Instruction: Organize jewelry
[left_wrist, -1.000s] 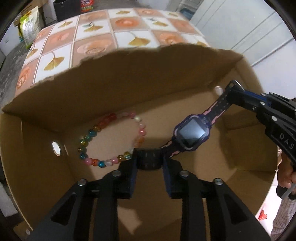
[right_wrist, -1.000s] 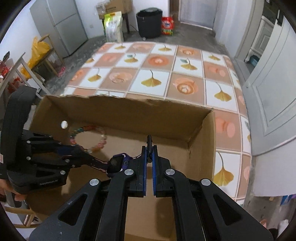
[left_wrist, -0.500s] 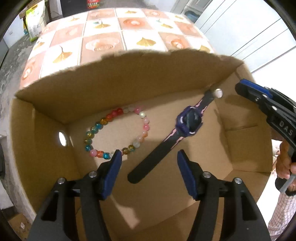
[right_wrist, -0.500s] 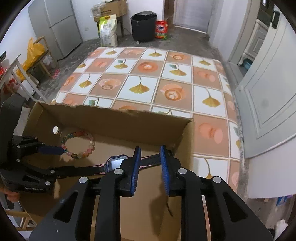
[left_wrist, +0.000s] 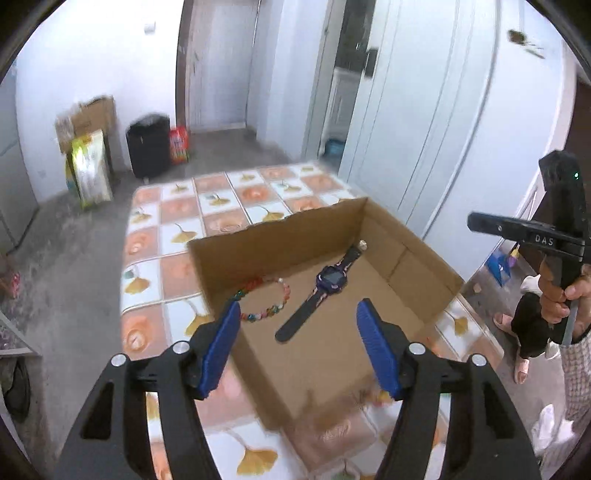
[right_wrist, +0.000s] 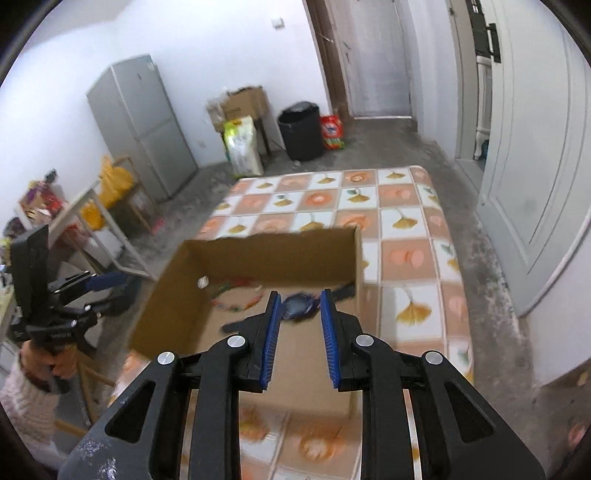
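A purple-and-black smartwatch (left_wrist: 325, 291) lies flat on the floor of an open cardboard box (left_wrist: 413, 266), beside a multicoloured bead bracelet (left_wrist: 264, 300). My left gripper (left_wrist: 297, 314) is open and empty, raised above the box's near edge. My right gripper (right_wrist: 297, 304) is open and empty, also lifted above the box; the watch (right_wrist: 299, 303) and bracelet (right_wrist: 236, 295) show blurred below it. The left gripper also shows at the left of the right wrist view (right_wrist: 107, 282).
The box stands on a table (right_wrist: 402, 206) with an orange-and-white ginkgo-pattern cloth. A black bin (right_wrist: 300, 130), bags, a grey fridge (right_wrist: 142, 122) and a chair with yellow bags stand across the concrete floor. White doors are on the right.
Both grippers let go of the watch, opened, and pulled up and back out of the box. The watch now lies on the box floor next to the bracelet.
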